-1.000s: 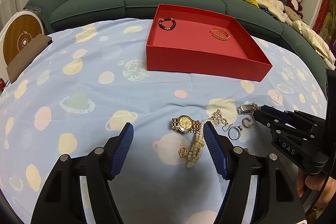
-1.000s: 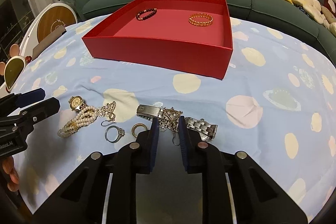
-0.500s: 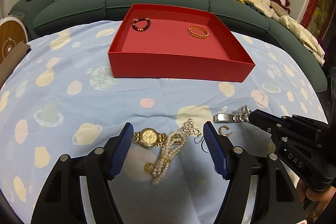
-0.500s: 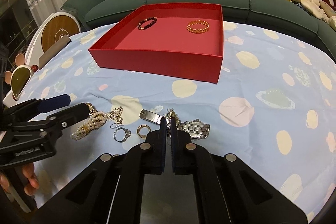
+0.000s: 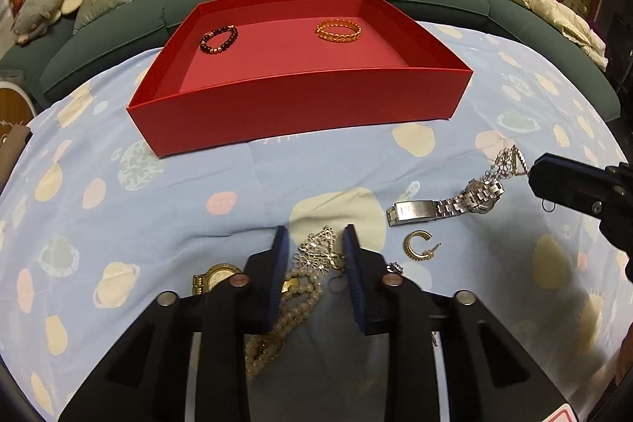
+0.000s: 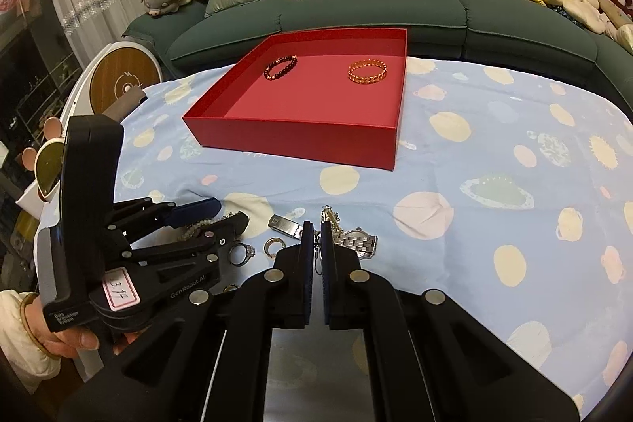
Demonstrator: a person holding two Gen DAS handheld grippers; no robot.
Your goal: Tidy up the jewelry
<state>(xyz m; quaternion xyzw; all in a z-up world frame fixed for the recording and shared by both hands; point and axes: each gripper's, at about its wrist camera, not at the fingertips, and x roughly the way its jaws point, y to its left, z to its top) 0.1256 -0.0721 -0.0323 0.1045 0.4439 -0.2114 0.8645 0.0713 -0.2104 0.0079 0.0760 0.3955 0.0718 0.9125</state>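
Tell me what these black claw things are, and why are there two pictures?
They are pinching tools, one in each of a person's hands, each with a camera. One picture looks along the left gripper, the other along the right gripper. On the blue spotted cloth lie a silver watch, a gold watch, a gold hoop earring and a ring. The red tray holds a dark bead bracelet and a gold bracelet. The right gripper is shut on a silver chain. The left one's jaws have just been closing around a pearl bracelet; whether they pinch it yet, I cannot tell.
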